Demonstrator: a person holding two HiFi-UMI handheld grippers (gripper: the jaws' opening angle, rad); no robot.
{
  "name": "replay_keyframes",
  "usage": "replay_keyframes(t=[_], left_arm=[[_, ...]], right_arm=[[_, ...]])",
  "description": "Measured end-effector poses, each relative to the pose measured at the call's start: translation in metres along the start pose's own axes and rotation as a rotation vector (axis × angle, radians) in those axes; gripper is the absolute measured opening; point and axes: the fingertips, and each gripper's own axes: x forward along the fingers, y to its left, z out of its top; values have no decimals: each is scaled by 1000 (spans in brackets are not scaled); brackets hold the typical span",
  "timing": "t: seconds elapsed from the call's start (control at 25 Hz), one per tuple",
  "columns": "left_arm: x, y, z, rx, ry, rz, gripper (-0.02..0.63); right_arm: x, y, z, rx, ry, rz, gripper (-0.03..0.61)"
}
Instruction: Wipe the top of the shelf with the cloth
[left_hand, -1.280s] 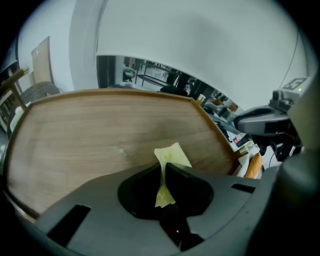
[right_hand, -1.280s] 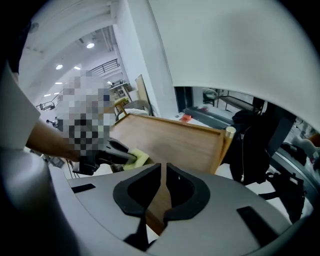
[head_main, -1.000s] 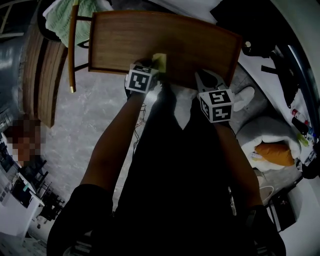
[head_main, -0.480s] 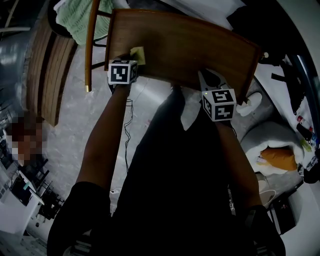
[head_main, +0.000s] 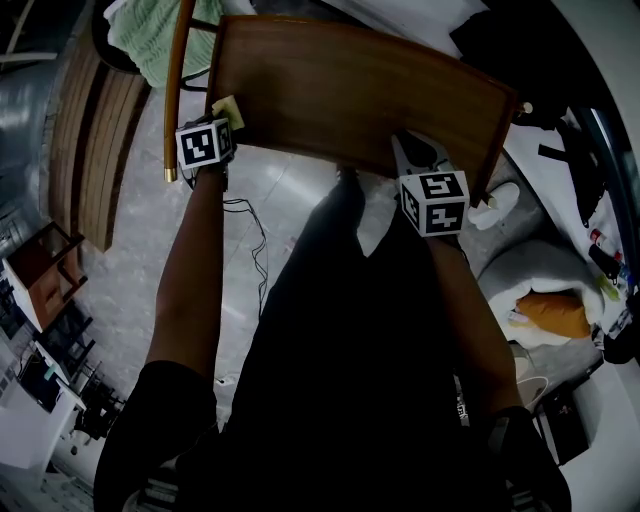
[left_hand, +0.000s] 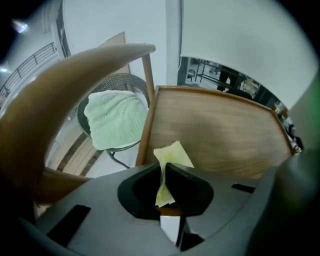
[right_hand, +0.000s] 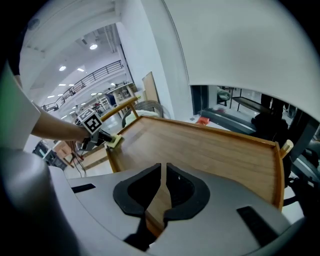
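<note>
The shelf top (head_main: 360, 90) is a brown wooden board with a raised rim. A small yellow cloth (head_main: 226, 106) lies at its front left corner, pinched in my left gripper (head_main: 228, 120). In the left gripper view the jaws are shut on the cloth (left_hand: 172, 154), which sticks up over the board's (left_hand: 220, 132) left edge. My right gripper (head_main: 412, 158) rests at the front edge toward the right. Its jaws (right_hand: 163, 182) are shut with nothing in them, over the rim of the board (right_hand: 210, 150). That view also catches the left gripper (right_hand: 102, 136) and the cloth (right_hand: 115, 141) at the far corner.
A curved wooden chair back (head_main: 178, 80) stands just left of the shelf, with a green towel (head_main: 150, 35) on the seat behind it. A slatted wooden piece (head_main: 95, 140) lies further left. A cable (head_main: 250, 240) trails on the floor. White and orange bundles (head_main: 545, 300) lie at the right.
My left gripper has slid the cloth leftward along the shelf's front edge, from near the middle to the left corner. The right gripper has stayed put.
</note>
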Motion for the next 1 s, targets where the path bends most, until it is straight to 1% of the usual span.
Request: replay_keyframes(t=[0.16, 0.24, 0.28, 0.4, 0.52, 0.6, 0.68, 0.76, 0.8, 0.88, 1.0], left_arm=[[0, -1, 2, -14, 16, 8, 32], [-2, -20, 8, -16, 7, -16, 32], [-4, -40, 11, -14, 1, -51, 32], [-12, -131, 16, 3, -16, -191, 32], [-26, -248, 17, 47, -36, -360, 32], [-35, -329, 13, 72, -20, -469, 32], [-40, -401, 4, 108, 4, -550, 32], [-42, -457, -12, 163, 37, -607, 32], [-43, -477, -21, 189, 56, -625, 32], [-47, -507, -34, 224, 77, -643, 32], [-52, -533, -39, 271, 62, -643, 32]], right_arm=[[-21, -27, -6, 28, -6, -37, 43], [-39, -48, -8, 45, -21, -69, 43], [-49, -61, -10, 55, -28, -87, 43], [-81, -108, -21, 95, -42, -143, 43], [-112, -147, -36, 131, -48, -174, 43], [-129, -167, -45, 133, -49, -181, 43], [-141, -187, -52, 130, -46, -181, 43], [-150, -202, -59, 149, -47, -172, 43], [-154, -207, -61, 162, -49, -163, 43], [-162, -218, -63, 169, -52, -148, 43], [-166, -235, -65, 157, -51, -138, 43]])
